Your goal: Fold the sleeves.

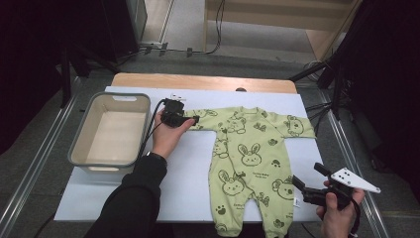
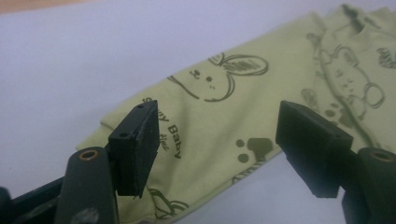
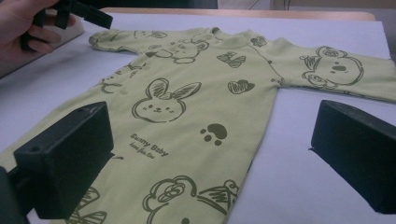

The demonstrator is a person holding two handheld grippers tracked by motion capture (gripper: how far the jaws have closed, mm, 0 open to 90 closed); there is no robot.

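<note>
A light green baby romper (image 1: 247, 158) printed with rabbits and bears lies flat, face up, on a white sheet (image 1: 183, 183). My left gripper (image 1: 192, 119) is at the cuff of the sleeve on the left. In the left gripper view its jaws (image 2: 219, 135) stand apart, straddling that sleeve (image 2: 210, 107) without pressing on it. The same gripper (image 3: 88, 14) appears in the right gripper view at the top left. My right gripper (image 1: 307, 174) hovers open beside the romper's right leg. Its jaws (image 3: 212, 126) point across the romper's body (image 3: 187, 116) with nothing between them.
A grey plastic basin (image 1: 79, 144), with nothing in it, stands at the left of the sheet, close to my left forearm. A wooden table edge (image 1: 198, 82) runs along the back. Dark stands and cables surround the table.
</note>
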